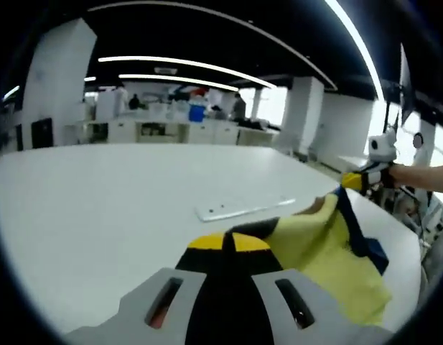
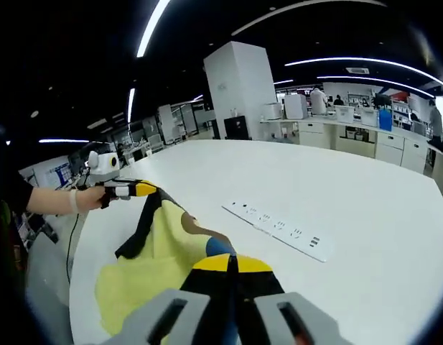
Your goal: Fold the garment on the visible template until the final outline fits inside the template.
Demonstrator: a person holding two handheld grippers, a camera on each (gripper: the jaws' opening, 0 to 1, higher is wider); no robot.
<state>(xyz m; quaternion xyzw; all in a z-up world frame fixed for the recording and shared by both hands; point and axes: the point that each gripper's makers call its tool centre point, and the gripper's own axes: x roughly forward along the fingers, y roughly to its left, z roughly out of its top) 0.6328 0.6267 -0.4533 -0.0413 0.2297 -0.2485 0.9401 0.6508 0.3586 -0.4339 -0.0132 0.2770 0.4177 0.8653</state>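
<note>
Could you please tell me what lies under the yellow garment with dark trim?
The yellow garment with dark trim rests on the white table. Both grippers pinch it; anything beneath, including a template, is covered.

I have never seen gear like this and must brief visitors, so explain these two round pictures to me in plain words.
No robot here: a person holds one hand-held gripper in each hand, and a fisheye camera rides on each. The left gripper view looks along the left hand-held gripper, whose yellow-tipped jaws are closed on the yellow fabric garment with dark trim. At that picture's right edge, the right hand-held gripper pinches another edge of the garment. The right gripper view shows the reverse: its own hand-held gripper at the bottom, the other far left, held by a person's hand. The garment is lifted between them, sagging onto the large white table. A flat white strip with small markings lies on the table.
</note>
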